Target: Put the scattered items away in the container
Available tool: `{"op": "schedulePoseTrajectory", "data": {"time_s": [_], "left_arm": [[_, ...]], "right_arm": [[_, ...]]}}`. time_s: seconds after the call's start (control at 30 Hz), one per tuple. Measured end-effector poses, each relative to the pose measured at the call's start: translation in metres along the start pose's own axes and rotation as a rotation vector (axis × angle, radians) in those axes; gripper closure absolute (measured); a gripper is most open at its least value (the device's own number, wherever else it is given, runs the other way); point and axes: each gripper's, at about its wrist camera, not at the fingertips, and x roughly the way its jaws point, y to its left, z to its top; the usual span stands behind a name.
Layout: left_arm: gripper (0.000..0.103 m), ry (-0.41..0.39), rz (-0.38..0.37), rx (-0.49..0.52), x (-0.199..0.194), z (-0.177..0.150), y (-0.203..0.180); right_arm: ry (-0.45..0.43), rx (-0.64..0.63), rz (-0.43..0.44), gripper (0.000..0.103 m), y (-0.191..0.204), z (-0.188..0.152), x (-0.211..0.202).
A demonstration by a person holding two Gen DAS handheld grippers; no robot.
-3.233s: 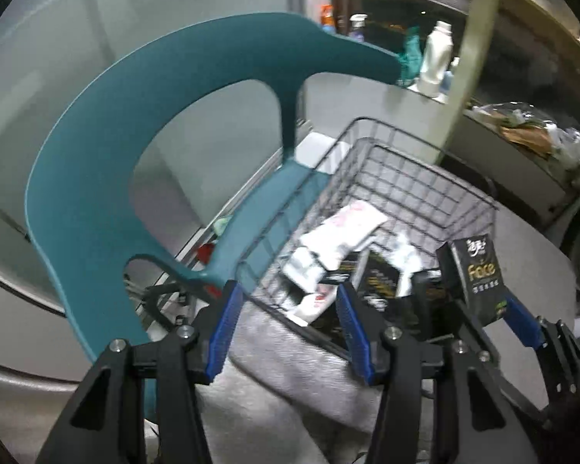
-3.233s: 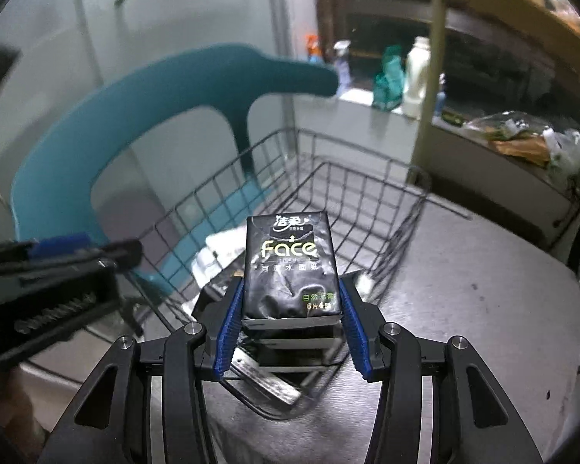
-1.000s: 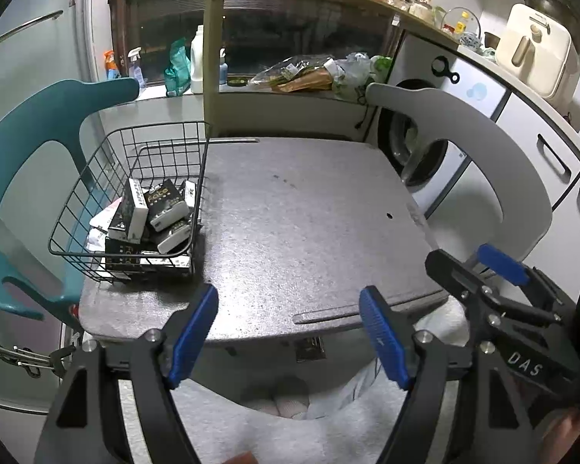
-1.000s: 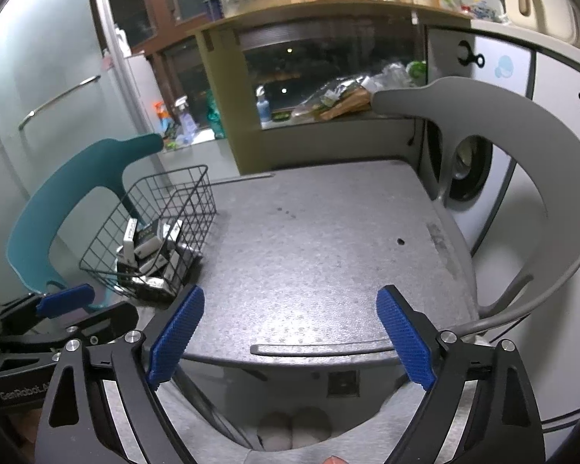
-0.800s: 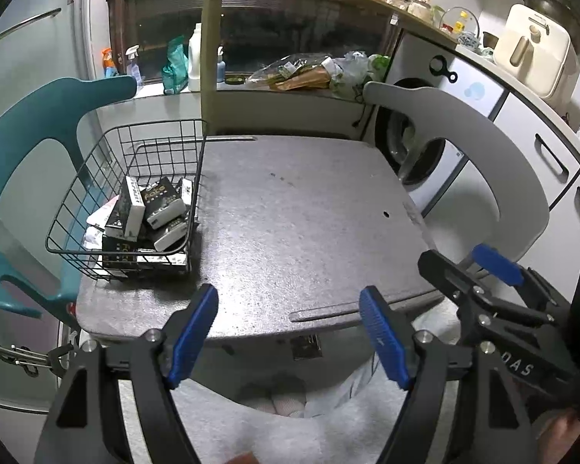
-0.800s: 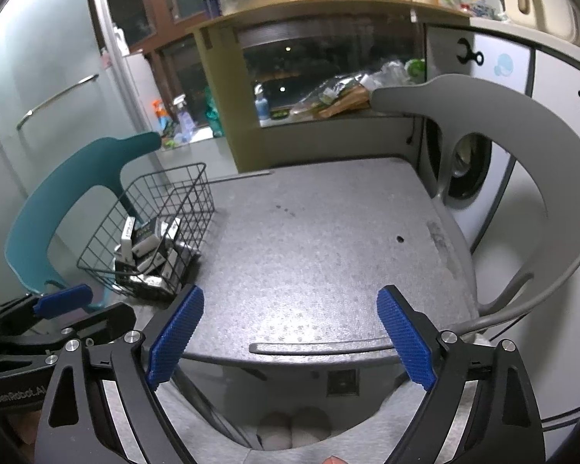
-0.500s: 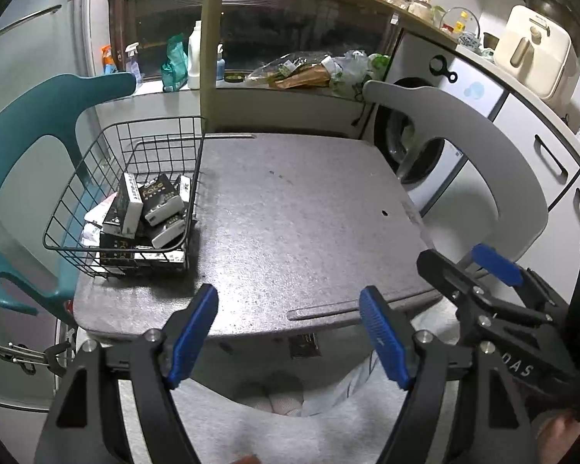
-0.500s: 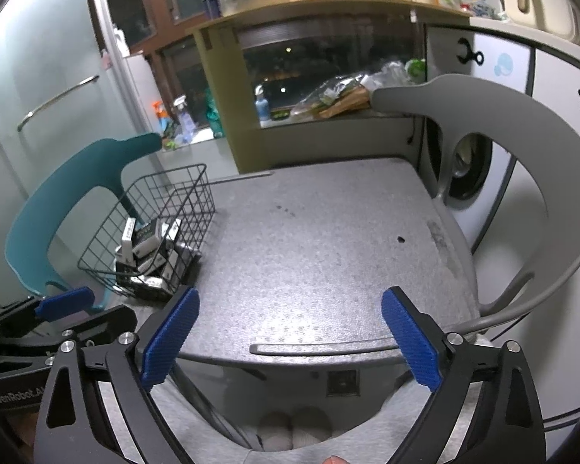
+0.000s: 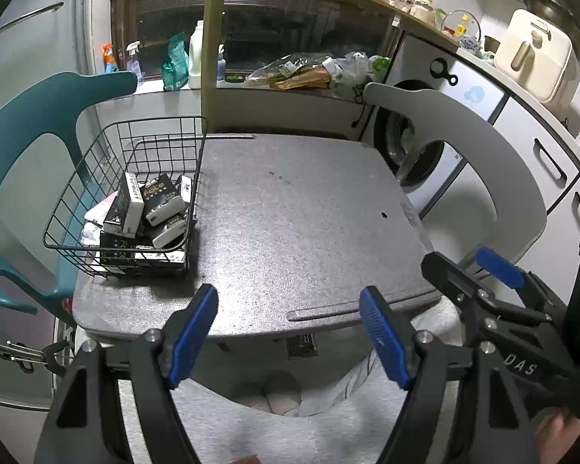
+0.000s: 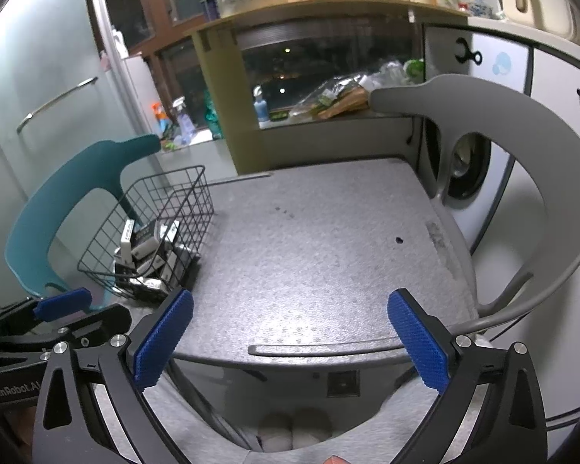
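Now the small packs (image 9: pixel 150 208) all sit in the wire basket (image 9: pixel 197 162), probably light and squashy, best pinched by their flat sides, while the left gripper (image 9: pixel 288 334) and right gripper (image 10: pixel 290 342) gape open, holding nothing.

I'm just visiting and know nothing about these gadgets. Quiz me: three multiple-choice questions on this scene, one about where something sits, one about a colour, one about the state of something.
1. Where on the table is the wire basket?
A. far right corner
B. near left corner
C. centre

2. What colour is the chair beside the basket?
A. teal
B. red
C. yellow

3. How are the right gripper's fingers?
A. shut on a packet
B. shut on nothing
C. spread wide, nothing between them

Answers:
1 B, the basket stands at the table's near left corner, holding the tissue packets.
2 A, the curved chair back is teal.
3 C, they have just been opening and hold nothing.
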Motion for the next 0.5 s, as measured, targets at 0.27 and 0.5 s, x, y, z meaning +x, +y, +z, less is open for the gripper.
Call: {"op": "schedulePoseTrajectory", "data": {"time_s": [0.27, 0.5], "left_arm": [[0.025, 0.004, 0.001, -0.014, 0.0005, -0.0006, 0.0012], [0.025, 0.011, -0.001, -0.021, 0.0002, -0.0001, 0.0013]], "right_arm": [[-0.011, 0.003, -0.004, 0.001, -0.0007, 0.0006, -0.0021], [-0.008, -0.002, -0.005, 0.001, 0.0018, -0.0003, -0.0007]]}}
